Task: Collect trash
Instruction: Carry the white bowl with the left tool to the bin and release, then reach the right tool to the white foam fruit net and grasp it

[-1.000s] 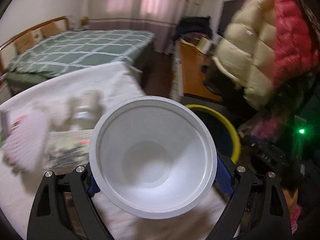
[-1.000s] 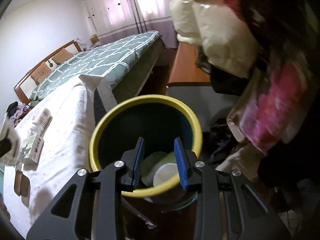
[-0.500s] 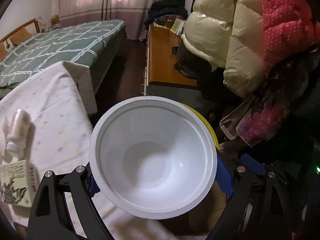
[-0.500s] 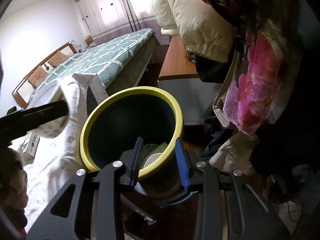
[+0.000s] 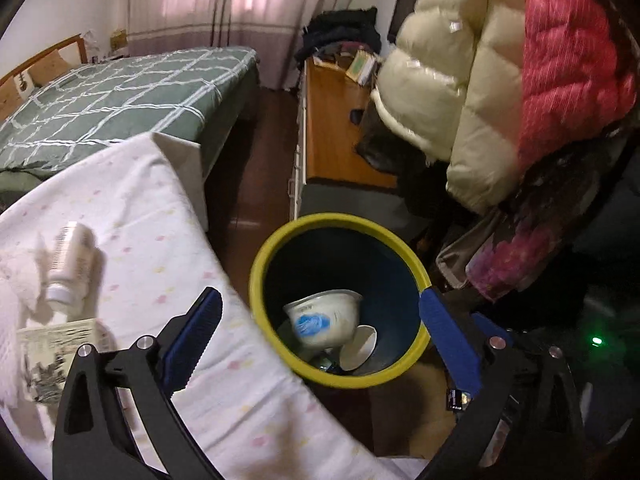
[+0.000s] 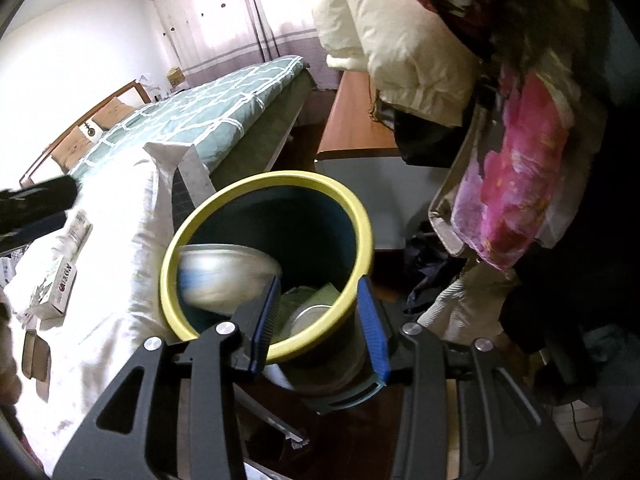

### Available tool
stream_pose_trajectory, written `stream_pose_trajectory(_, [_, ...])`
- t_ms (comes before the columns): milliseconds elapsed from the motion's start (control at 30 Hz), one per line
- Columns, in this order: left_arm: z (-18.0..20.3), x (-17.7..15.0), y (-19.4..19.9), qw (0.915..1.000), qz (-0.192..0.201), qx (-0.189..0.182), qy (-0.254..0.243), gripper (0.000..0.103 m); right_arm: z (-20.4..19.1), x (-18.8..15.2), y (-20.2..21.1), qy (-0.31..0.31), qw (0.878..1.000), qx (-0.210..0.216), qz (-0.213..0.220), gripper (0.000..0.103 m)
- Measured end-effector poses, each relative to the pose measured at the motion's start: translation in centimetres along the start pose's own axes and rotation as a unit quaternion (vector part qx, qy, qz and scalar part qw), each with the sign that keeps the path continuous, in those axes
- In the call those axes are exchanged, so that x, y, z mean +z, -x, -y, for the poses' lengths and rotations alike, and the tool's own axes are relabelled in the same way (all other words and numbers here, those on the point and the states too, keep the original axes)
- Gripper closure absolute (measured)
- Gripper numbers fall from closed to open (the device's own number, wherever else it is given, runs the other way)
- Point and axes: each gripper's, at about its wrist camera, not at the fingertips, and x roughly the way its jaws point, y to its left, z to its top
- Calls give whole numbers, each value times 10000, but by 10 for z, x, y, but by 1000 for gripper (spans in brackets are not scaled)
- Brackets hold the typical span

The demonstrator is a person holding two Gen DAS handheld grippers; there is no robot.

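Observation:
A yellow-rimmed dark bin [image 5: 340,300] stands on the floor beside a white-covered table [image 5: 160,280]. A white paper bowl [image 5: 324,320] with a blue mark lies inside it on other trash; in the right wrist view the bowl [image 6: 224,276] is blurred just under the rim. My left gripper [image 5: 316,320] is wide open and empty above the bin. My right gripper [image 6: 316,316] grips the bin's near wall [image 6: 320,336], one finger inside and one outside. A white bottle [image 5: 72,256] and a small printed box [image 5: 52,356] lie on the table.
A green checked bed [image 5: 120,96] is behind the table. A wooden cabinet [image 5: 336,120] stands past the bin. Cream and pink puffy coats [image 5: 500,80] and a floral cloth [image 6: 516,184] hang close on the right. Dark floor lies between bed and cabinet.
My left gripper opened and let go of the white bowl, which dropped into the bin. My right gripper stayed on the bin's wall.

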Motion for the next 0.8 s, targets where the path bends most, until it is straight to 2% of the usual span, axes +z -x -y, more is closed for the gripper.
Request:
stream_pose_trajectory(67, [-11, -2, 19, 9998, 150, -50, 75, 6, -6, 1, 2, 41, 10000, 7, 26, 64])
stream_pose_trajectory(167, [-34, -10, 49, 9988, 417, 80, 232, 5, -18, 3, 4, 142, 9999, 20, 56, 63])
stream_pose_trajectory(267, [-63, -25, 78, 9962, 658, 408, 396, 5, -32, 4, 3, 253, 9997, 55, 40, 63])
stream_pose_trajectory(367, [-98, -44, 108, 9896, 919, 892, 651, 5, -49, 6, 1, 398, 9991, 111, 24, 63])
stream_pose_trajectory(500, [-152, -78, 148, 9716, 1225, 1688, 1122, 5, -82, 9, -4, 631, 9977, 245, 8, 63])
stream_pose_trajectory(633, [-207, -113, 176, 9510, 1311, 2318, 1571, 5, -122, 9, -9, 874, 9951, 459, -3, 63])
stream_pose_trajectory(800, [-270, -153, 192, 9301, 1219, 2839, 1985, 5, -190, 6, -20, 1297, 9881, 828, -49, 63])
